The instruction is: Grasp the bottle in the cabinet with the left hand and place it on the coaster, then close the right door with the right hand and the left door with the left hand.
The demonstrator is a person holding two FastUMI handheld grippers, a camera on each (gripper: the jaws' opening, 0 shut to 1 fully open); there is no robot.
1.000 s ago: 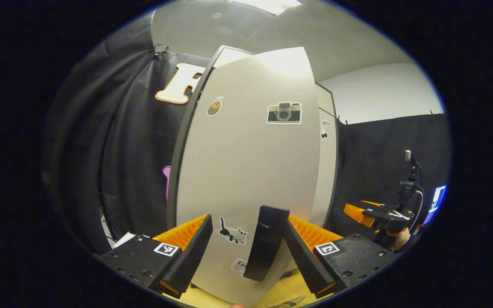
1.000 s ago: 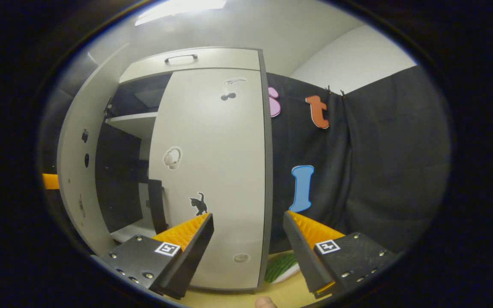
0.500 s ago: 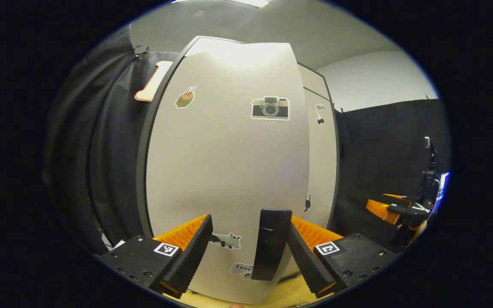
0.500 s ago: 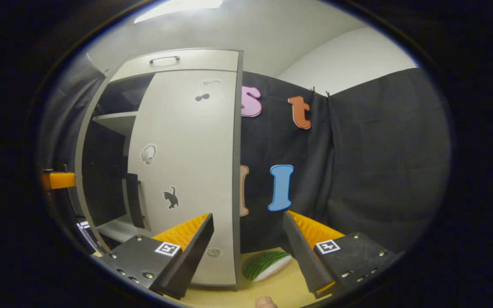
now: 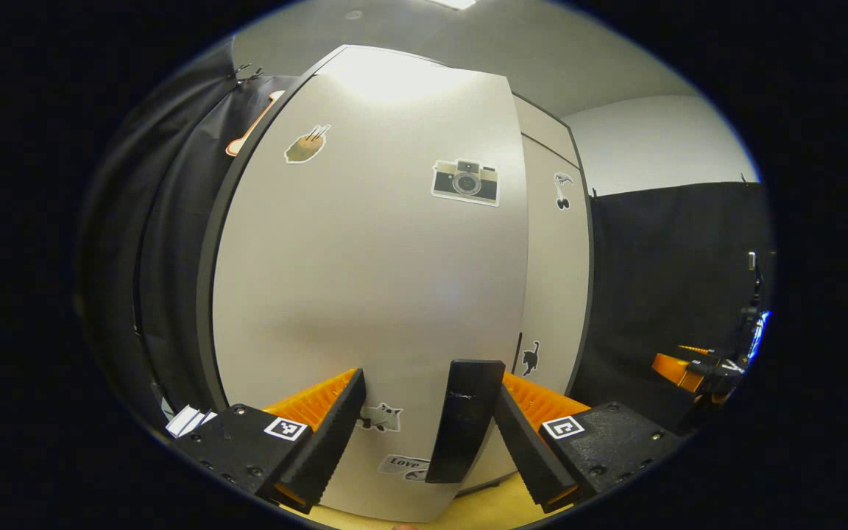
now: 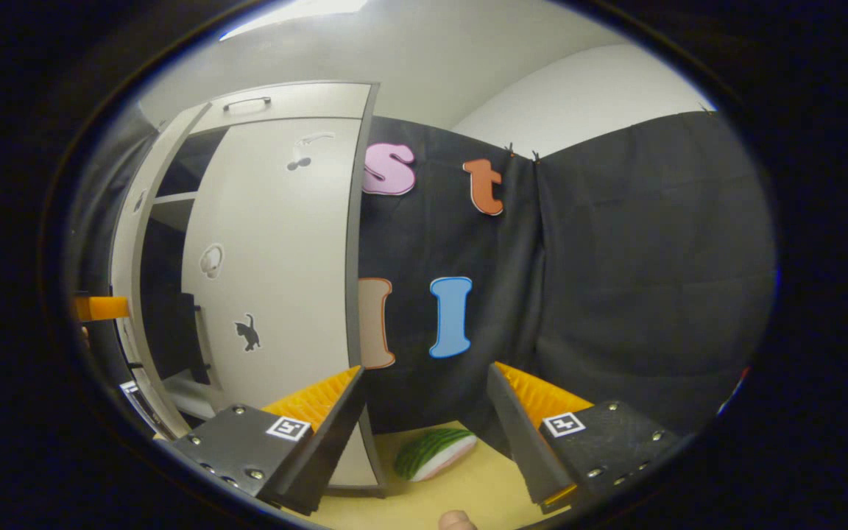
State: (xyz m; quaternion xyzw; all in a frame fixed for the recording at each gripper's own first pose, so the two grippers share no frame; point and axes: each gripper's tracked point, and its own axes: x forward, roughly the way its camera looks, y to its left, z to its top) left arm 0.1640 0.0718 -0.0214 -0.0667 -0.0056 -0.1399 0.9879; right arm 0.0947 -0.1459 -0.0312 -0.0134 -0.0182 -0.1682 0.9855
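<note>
We see the left door [image 5: 365,294] swung nearer shut than a second ago, its black handle [image 5: 464,419] between the left gripper [image 5: 428,430]'s spread, unclamped fingers. Right gripper [image 6: 428,430] has drifted rightward, jaws wide, holding nothing; right door [image 6: 277,258] looks closed. Bottle hidden from us. Watermelon slice [image 6: 435,453] on table [image 6: 468,489].

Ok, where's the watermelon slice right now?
In the right gripper view, the watermelon slice lies on the table low in the picture, just right of the cabinet's right door, in front of the black cloth wall.
</note>
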